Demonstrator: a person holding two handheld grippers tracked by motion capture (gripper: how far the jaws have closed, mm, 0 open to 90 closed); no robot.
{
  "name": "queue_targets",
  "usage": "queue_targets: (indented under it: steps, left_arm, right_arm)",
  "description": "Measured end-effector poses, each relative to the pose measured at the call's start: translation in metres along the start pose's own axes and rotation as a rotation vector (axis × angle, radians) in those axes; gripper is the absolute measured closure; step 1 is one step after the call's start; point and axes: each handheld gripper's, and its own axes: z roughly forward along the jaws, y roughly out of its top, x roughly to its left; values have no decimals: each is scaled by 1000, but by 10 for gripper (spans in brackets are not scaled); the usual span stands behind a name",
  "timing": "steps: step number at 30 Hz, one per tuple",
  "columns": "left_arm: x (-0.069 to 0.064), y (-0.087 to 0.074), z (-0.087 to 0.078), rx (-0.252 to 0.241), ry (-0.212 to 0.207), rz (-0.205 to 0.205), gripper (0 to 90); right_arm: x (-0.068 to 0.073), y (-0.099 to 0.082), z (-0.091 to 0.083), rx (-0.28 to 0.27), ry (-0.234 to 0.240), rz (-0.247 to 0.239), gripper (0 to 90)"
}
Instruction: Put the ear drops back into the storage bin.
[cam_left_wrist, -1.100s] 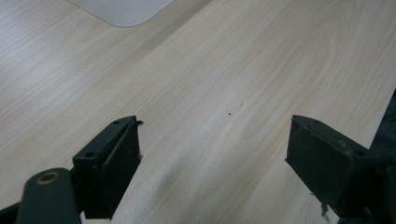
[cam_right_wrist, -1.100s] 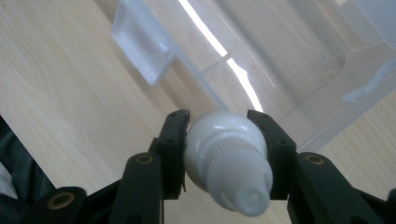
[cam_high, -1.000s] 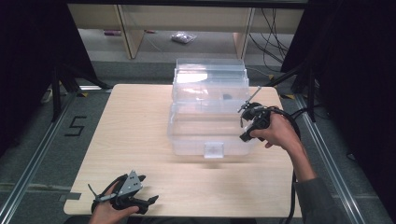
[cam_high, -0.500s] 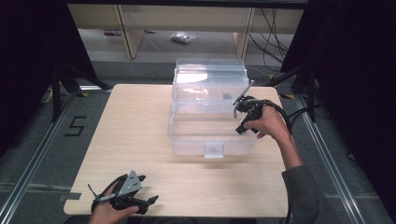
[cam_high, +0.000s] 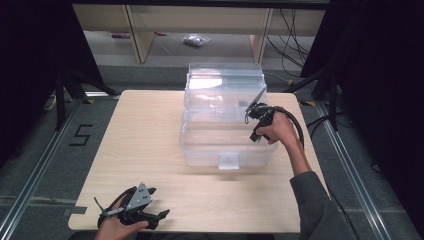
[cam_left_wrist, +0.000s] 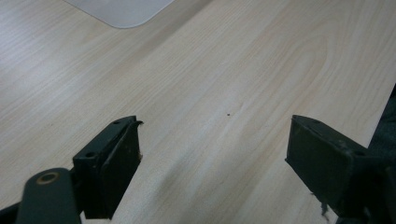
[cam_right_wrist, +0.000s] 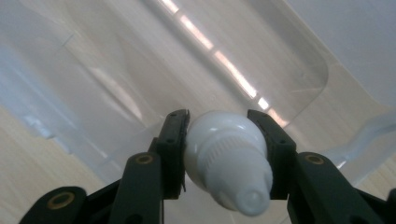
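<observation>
My right gripper (cam_right_wrist: 218, 122) clamps a white bottle (cam_right_wrist: 227, 158) across its ribbed cap, over the clear bin (cam_high: 227, 117). It looks light, stiff and slick, so the ribs are my best hold. My left gripper (cam_left_wrist: 212, 161) rests with jaws apart and empty on the table (cam_left_wrist: 224, 70).

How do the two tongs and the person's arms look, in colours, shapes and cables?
Both tongs are black. The left tongs carry a grey three-cornered plate on top, and their jaws are flat rectangular blocks with brass-coloured pivot rivets. The right tongs have the same black jaws and rivets, and a thick black cable loops from them. The person's right arm wears a dark grey sleeve.
</observation>
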Motion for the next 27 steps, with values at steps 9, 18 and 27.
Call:
queue_targets:
  steps: [9,18,27]
  left_arm:
    - [1,0,-1,-8,0,9,170]
    - [1,0,0,-5,0,13,170]
    - [1,1,0,1,8,17,170]
  right_arm:
    - [-5,6,22,36,10,59,601]
    - [-9,3,40,76,8,90,600]
    - [-11,3,47,89,0,101,598]
